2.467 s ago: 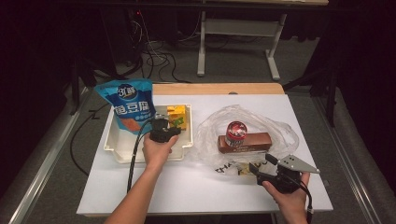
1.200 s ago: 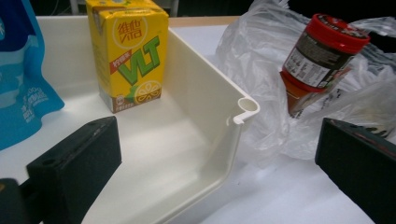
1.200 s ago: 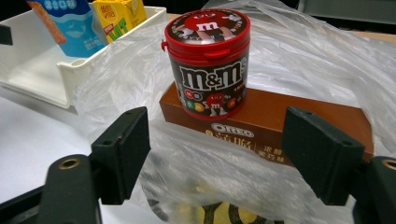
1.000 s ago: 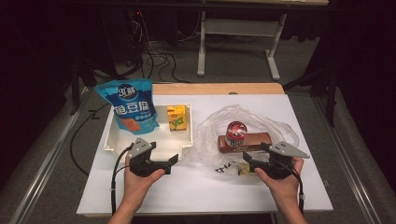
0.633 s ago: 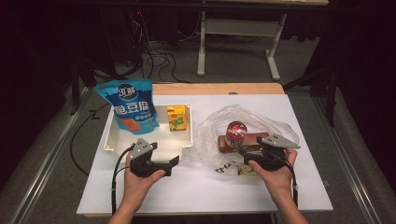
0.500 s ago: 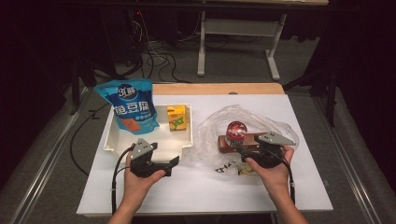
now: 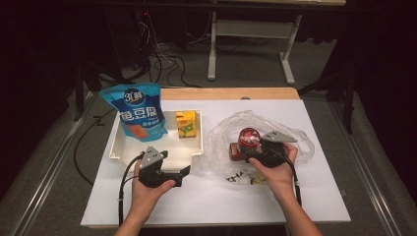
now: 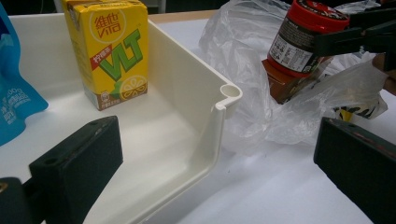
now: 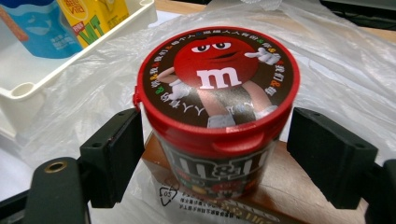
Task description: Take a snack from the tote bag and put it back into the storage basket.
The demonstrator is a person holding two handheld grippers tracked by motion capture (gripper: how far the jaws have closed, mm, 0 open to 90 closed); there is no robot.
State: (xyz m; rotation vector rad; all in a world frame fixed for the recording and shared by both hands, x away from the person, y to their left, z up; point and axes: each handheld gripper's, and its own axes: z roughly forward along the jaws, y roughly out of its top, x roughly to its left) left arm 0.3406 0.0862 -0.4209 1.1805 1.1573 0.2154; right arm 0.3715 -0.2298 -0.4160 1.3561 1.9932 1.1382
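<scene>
A red-lidded M&M's tub stands on a brown box inside a crumpled clear plastic bag. My right gripper is open, one jaw on each side of the tub just below its lid, with a small gap showing on both sides. My left gripper is open and wide, empty, low at the near right corner of the cream tray. In the left gripper view the tub leans, with the right gripper's jaws beside it.
In the tray stand a yellow VLT lemon tea carton and a blue snack pouch. White table cover lies under everything. The bag spreads right of the tray. Cables and table legs stand beyond the far edge.
My right gripper slid left and forward from the near right until its jaws flank the tub. The left gripper drew back from the carton earlier and has since stayed still.
</scene>
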